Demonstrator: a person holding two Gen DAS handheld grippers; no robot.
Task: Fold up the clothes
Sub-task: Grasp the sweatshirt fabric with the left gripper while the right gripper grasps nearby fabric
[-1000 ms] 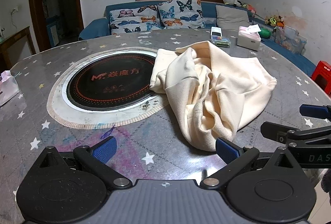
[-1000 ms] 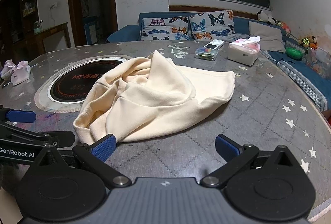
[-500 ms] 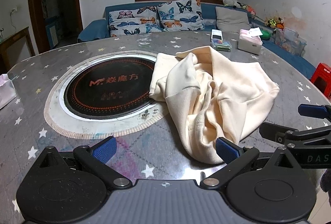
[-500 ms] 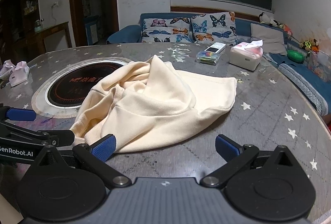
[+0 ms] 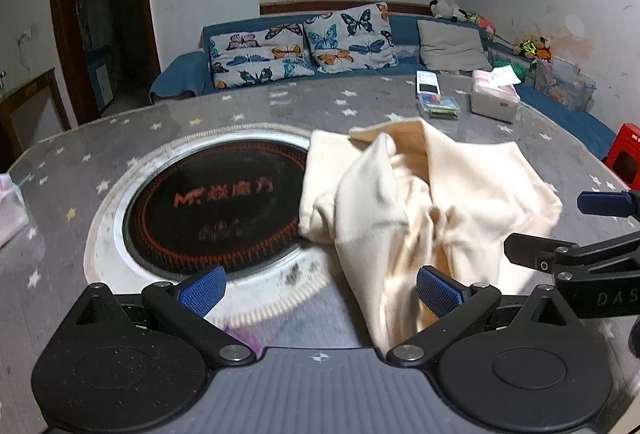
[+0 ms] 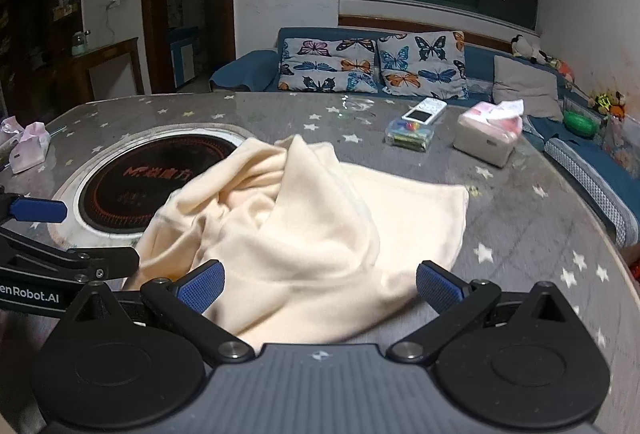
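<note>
A crumpled cream garment (image 5: pixel 432 201) lies bunched on the grey star-patterned table (image 5: pixel 120 137), its left edge overlapping the round black cooktop (image 5: pixel 216 205). My left gripper (image 5: pixel 320 290) is open just above the table, its right fingertip over the garment's near corner. The right gripper (image 6: pixel 318 288) is open too, with the near hem of the same garment (image 6: pixel 304 230) between its blue pads (image 6: pixel 200 288), untouched as far as I can see. Each gripper's side shows at the edge of the other's view.
A white tissue box (image 6: pixel 488 137), a remote on a small clear case (image 6: pixel 412 129) and a pink packet (image 6: pixel 28 149) stand on the table. A blue sofa with butterfly cushions (image 6: pixel 372 67) curves behind. A red stool (image 5: pixel 624 153) is at the right.
Both grippers have moved forward toward the garment, which now reaches between the fingertips. The garment itself has not shifted. Both stay open.
</note>
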